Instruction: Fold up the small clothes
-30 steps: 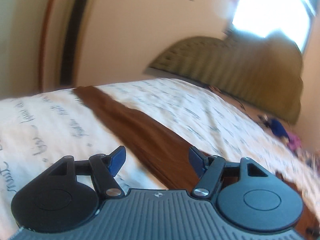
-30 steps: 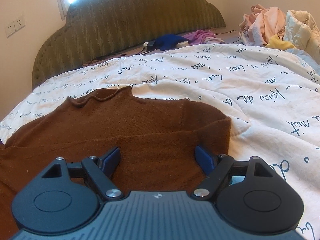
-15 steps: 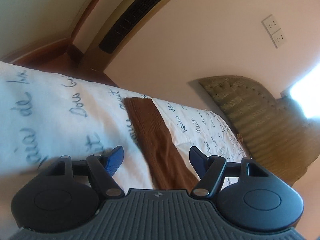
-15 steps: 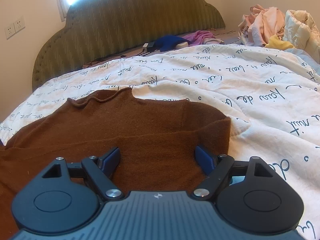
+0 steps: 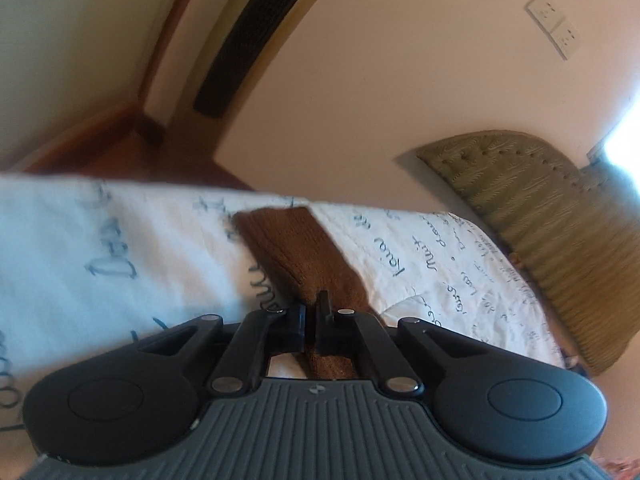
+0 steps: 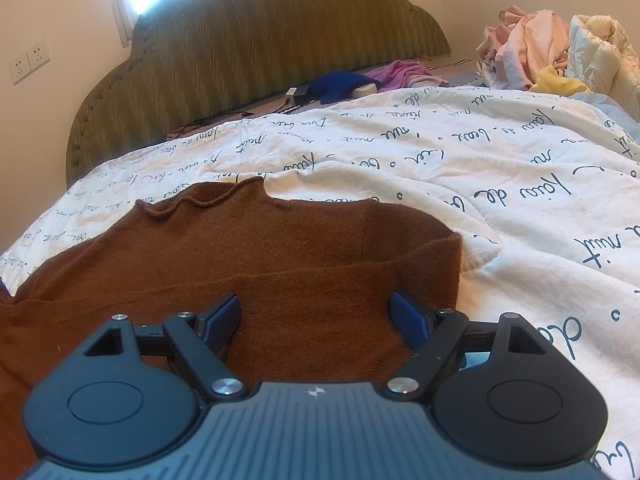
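Observation:
A brown knit sweater (image 6: 280, 256) lies spread on a white quilt with script lettering (image 6: 500, 184). In the left wrist view its long brown sleeve (image 5: 296, 248) runs out to the bed's edge, and my left gripper (image 5: 311, 312) is shut on the sleeve, the knit pinched between the jaws and running on under the gripper. My right gripper (image 6: 316, 316) stands open low over the sweater's body near its right side, with only flat fabric between its blue pads (image 6: 408, 318). The rolled collar (image 6: 200, 200) lies at the far edge of the sweater.
A green padded headboard (image 6: 256, 44) stands behind the bed. A blue garment (image 6: 340, 84) and a pink one (image 6: 400, 72) lie at its foot, and a heap of pale clothes (image 6: 552, 52) sits at the far right. A wooden floor (image 5: 120, 148) lies beyond the left bed edge.
My left gripper swung leftwards along the sleeve towards its end, rolled, and shut on the sleeve. The right gripper and the sweater's body have not moved.

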### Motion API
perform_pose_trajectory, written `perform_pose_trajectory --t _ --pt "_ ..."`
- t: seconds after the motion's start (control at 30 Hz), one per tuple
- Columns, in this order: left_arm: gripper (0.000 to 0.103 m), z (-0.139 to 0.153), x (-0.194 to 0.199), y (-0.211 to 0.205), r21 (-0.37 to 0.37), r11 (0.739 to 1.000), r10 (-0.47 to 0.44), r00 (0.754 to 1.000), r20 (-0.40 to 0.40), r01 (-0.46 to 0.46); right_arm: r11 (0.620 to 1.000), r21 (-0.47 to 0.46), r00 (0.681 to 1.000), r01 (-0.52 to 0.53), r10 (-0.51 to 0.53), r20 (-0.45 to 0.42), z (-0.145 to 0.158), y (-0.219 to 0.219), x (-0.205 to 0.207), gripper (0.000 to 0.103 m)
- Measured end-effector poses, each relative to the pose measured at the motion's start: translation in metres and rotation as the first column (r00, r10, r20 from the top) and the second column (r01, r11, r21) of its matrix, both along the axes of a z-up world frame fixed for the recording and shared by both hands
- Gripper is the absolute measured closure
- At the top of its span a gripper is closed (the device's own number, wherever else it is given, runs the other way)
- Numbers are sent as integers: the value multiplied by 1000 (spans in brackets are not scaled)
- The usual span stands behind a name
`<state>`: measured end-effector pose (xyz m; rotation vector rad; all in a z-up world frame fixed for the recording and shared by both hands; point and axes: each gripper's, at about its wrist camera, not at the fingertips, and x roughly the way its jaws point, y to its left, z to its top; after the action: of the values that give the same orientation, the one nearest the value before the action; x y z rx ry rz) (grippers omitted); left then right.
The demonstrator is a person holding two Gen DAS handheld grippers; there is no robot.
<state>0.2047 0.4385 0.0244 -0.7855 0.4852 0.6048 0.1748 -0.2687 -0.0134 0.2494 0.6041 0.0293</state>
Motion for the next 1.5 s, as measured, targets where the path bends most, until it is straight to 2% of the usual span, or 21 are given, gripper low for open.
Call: perform_pose_trajectory --t 0.07,0.13,0.2,0.23,0.3,0.4,0.53,0.63,0.7,0.73,0.77,0.8,0.9,0.97,1.03,1.1,1.23,1.33,1.4,1.47,1.5 --pt "101 26 1 -23 105 994 -20 1000 6 19 1000 0 1000 0 0 0 0 0 0 20" --pt "101 57 3 -62 199 977 -95 994 53 82 1000 0 1000 0 0 0 0 0 0 20" --pt "101 83 6 -116 286 941 -218 970 103 181 1000 0 1000 0 0 1 0 0 0 20" --pt "101 93 7 -151 333 912 -291 950 116 239 1000 1 1000 0 0 1 0 0 0 20" --pt "101 102 10 -229 433 824 -450 886 112 364 1000 10 1000 0 0 2 0 -1 0 20" --pt "101 85 10 -349 526 659 -647 762 33 537 999 48 1000 2 -3 10 -1 -6 0 20" --pt "98 21 16 -467 394 485 -805 574 -147 781 993 121 999 11 -14 29 -2 -17 -3 20" --pt "78 -8 0 -511 323 357 -865 441 -240 876 991 137 999 12 -16 32 -3 -18 -3 20" --pt "39 -6 -24 -510 363 326 -882 419 -215 873 991 130 999 12 -16 31 -3 -18 -3 20" --pt "33 1 -37 -505 396 323 -886 422 -194 860 991 131 999 12 -16 31 -3 -18 -3 20" --pt "26 8 -49 -497 426 331 -884 435 -172 842 991 135 999 12 -16 32 -3 -18 -3 20" --pt "25 14 -62 -487 436 350 -879 451 -154 829 990 142 999 11 -16 34 -3 -19 -4 20" --pt "24 22 -82 -459 400 420 -862 496 -105 815 986 164 999 8 -14 33 -2 -21 -4 20" --pt "24 16 -101 -438 369 472 -838 538 -96 801 985 173 1000 11 -10 -10 8 -22 -1 20" --pt "24 9 -119 -418 346 512 -814 573 -95 786 967 250 999 41 -41 -5 25 -21 -6 19" --pt "22 -3 -132 -401 330 541 -790 602 -115 774 930 362 998 -61 52 35 38 -14 -8 20" --pt "14 -14 -134 -381 257 593 -776 627 -72 763 859 490 959 -149 247 -141 32 19 25 20" --pt "10 -15 -130 -384 265 592 -772 630 -85 761 864 485 940 -136 268 -214 20 37 40 24" --pt "7 -14 -132 -387 282 580 -777 623 -90 764 887 445 939 -127 252 -233 17 46 45 41" --pt "6 -14 -133 -384 275 582 -781 620 -74 765 904 407 937 -134 250 -246 16 50 47 77" --pt "6 -15 -132 -382 265 587 -781 621 -65 765 906 401 933 -138 255 -254 14 49 47 83"
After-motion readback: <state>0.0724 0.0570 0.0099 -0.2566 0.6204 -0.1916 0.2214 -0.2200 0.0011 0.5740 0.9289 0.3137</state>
